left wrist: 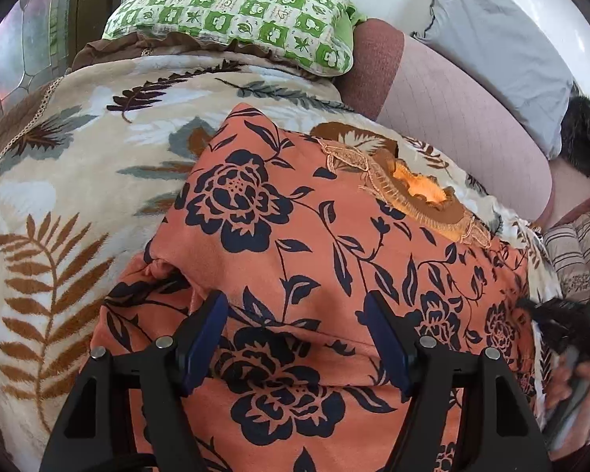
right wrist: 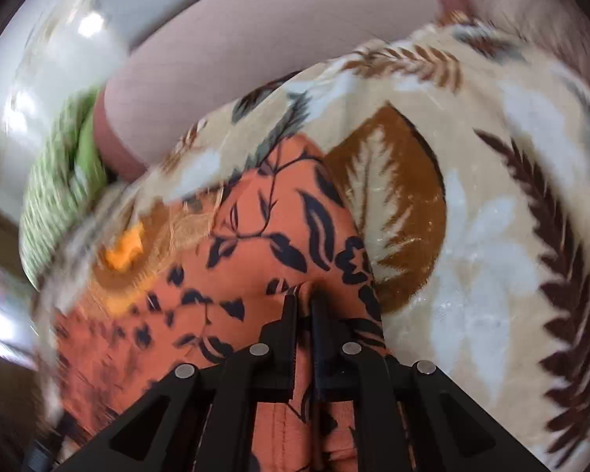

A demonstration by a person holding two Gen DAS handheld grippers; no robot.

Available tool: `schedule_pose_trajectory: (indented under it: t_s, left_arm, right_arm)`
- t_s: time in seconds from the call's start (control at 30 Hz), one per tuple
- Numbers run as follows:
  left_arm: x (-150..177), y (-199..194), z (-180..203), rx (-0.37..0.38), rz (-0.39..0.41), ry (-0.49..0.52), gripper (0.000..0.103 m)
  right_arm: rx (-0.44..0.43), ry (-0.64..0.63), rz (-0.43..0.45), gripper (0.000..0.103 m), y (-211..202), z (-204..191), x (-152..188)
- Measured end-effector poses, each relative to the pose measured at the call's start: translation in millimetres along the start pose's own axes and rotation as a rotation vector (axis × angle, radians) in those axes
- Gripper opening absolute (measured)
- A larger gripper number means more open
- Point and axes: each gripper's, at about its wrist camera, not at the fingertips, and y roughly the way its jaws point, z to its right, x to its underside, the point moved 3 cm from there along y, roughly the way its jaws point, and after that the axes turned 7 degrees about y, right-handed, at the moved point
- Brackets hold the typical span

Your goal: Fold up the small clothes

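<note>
Nearest to my cameras is the orange flowered garment (left wrist: pixel 295 236), which fills the lower part of both views. It lies spread on a leaf-patterned blanket (left wrist: pixel 59 181) on the bed, with its neckline (left wrist: pixel 421 192) toward the far right side in the left view. One part of the cloth is already folded over near the left edge, I think a sleeve.

My left tool (left wrist: pixel 299 338) hangs over the lower part of the garment with its jaws standing wide; nothing is between them, and the cloth below looks free. My right tool (right wrist: pixel 303 299) is clenched on a pinch of the orange cloth at the garment's edge, just beside the blanket. The right view is blurred, so I cannot tell how deep this pinch is.

Further out I see a green checked pillow (left wrist: pixel 232 15), a pink bolster (left wrist: pixel 464 126) and a grey pillow (left wrist: pixel 503 47) behind it.

What can go wrong, in my judgement: the pinch is small, so the thin cloth may slip out when I pull it across. Also the blanket is soft and fluffy, and the right tool may catch it together with the garment. With the left side not held, the whole garment may drag and lose its fold.
</note>
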Motion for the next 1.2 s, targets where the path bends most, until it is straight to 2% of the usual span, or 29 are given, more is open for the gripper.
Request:
schedule_pose_trajectory:
  t_s: [0.07, 0.17, 0.2, 0.27, 0.33, 0.37, 0.43, 0.5, 0.53, 0.6, 0.67, 0.83, 0.9, 0.97, 1.03, 1.1, 1.13, 1.2]
  left_arm:
    - [-0.7, -0.2, -1.7, 0.003, 0.002, -0.009, 0.072]
    - [-0.8, 0.4, -0.7, -0.01, 0.005, -0.004, 0.072]
    - [-0.6, 0.5, 0.0, -0.016, 0.006, 0.0, 0.072]
    - [0.4, 2.8, 2.1, -0.044, 0.0, 0.025, 0.072]
    - [3.5, 10.4, 4.4, -0.092, -0.033, 0.063, 0.074]
    - [4.8, 13.2, 6.2, -0.103, -0.04, 0.083, 0.076]
    - [6.9, 16.9, 15.3, -0.145, -0.052, 0.154, 0.081]
    - [9.1, 16.5, 20.1, -0.179, -0.063, 0.191, 0.081]
    - [9.6, 12.2, 19.9, -0.178, -0.063, 0.181, 0.081]
    - [10.0, -5.3, 17.3, -0.137, -0.029, 0.133, 0.081]
    - [13.7, -30.6, 13.5, -0.103, 0.025, 0.1, 0.081]
    - [34.2, -91.2, -11.7, -0.11, 0.117, 0.041, 0.081]
    - [45.6, -110.1, -24.0, -0.144, 0.131, 0.042, 0.081]
    - [59.1, -131.3, -40.5, -0.183, 0.134, 0.048, 0.081]
    - [67.4, -152.2, -59.4, -0.203, 0.122, 0.062, 0.081]
    - [72.4, -166.6, -74.8, -0.215, 0.105, 0.089, 0.081]
    - [76.7, -173.6, -85.6, -0.213, 0.083, 0.107, 0.081]
    - [85.6, -180.2, -102.3, -0.176, 0.02, 0.124, 0.081]
  right_arm:
    - [-0.038, 0.049, 0.016, 0.01, -15.6, 0.6, -8.6]
    - [-0.027, 0.013, 0.189, 0.011, -47.9, -4.9, -17.1]
    - [-0.044, -0.015, 0.21, 0.011, -52.7, -10.2, -16.3]
    - [-0.131, -0.069, 0.113, 0.011, -42.6, -26.3, -7.5]
    - [-0.151, -0.116, 0.027, 0.011, -25.5, -42.4, 5.7]
    - [-0.136, -0.14, -0.016, 0.011, -15.1, -46.9, 12.9]
    - [-0.037, -0.179, -0.165, 0.011, 24.0, -51.0, 30.0]
    - [-0.039, -0.173, -0.117, 0.01, 24.0, -51.3, 31.4]
    - [-0.035, -0.172, -0.126, 0.012, 18.2, -54.2, 30.2]
    - [-0.092, -0.168, -0.093, 0.012, -2.9, -57.6, 31.6]
    - [-0.102, -0.187, -0.043, 0.012, -28.0, -56.8, 40.8]
    - [-0.218, -0.23, 0.085, 0.012, -114.7, -42.7, 66.4]
    - [-0.293, -0.221, 0.157, 0.012, -153.5, -29.8, 80.8]
    - [-0.353, -0.204, 0.19, 0.029, -181.9, -12.4, 93.5]
    - [-0.385, -0.161, 0.191, 0.094, -207.8, 11.9, 104.5]
    - [-0.388, -0.102, 0.189, 0.095, -225.0, 43.7, 109.7]
    - [-0.383, -0.099, 0.159, 0.095, -226.3, 52.0, 112.0]
    - [-0.378, -0.098, 0.038, 0.094, -225.2, 73.7, 119.6]
